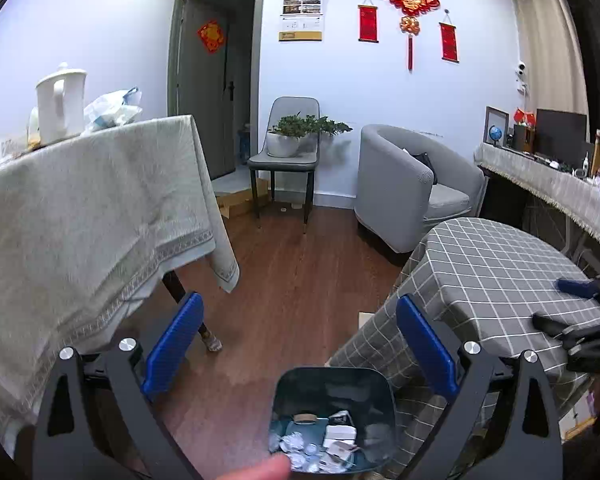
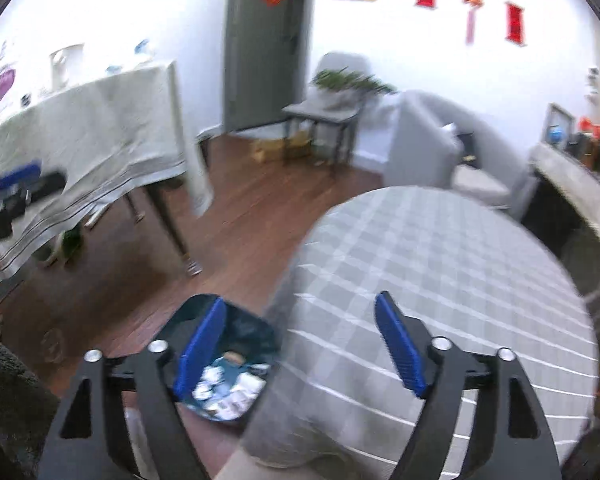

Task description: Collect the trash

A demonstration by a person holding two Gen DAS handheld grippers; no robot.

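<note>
A dark teal trash bin [image 1: 332, 420] stands on the wood floor beside the round table. It holds crumpled white paper, small boxes and other scraps. My left gripper [image 1: 298, 312] is open and empty, above the bin. The bin shows in the right wrist view [image 2: 228, 372], partly behind the left finger. My right gripper [image 2: 300, 312] is open and empty, above the edge of the round table with its grey checked cloth [image 2: 440, 280]. The right wrist view is blurred. The right gripper also shows at the right edge of the left wrist view [image 1: 572, 304].
A table with a pale green cloth [image 1: 80, 208] stands left, bearing a white kettle [image 1: 62, 102] and a plastic bag [image 1: 114, 110]. A grey chair with a potted plant [image 1: 288, 140], a grey armchair [image 1: 412, 188] and a sideboard [image 1: 560, 184] stand farther back.
</note>
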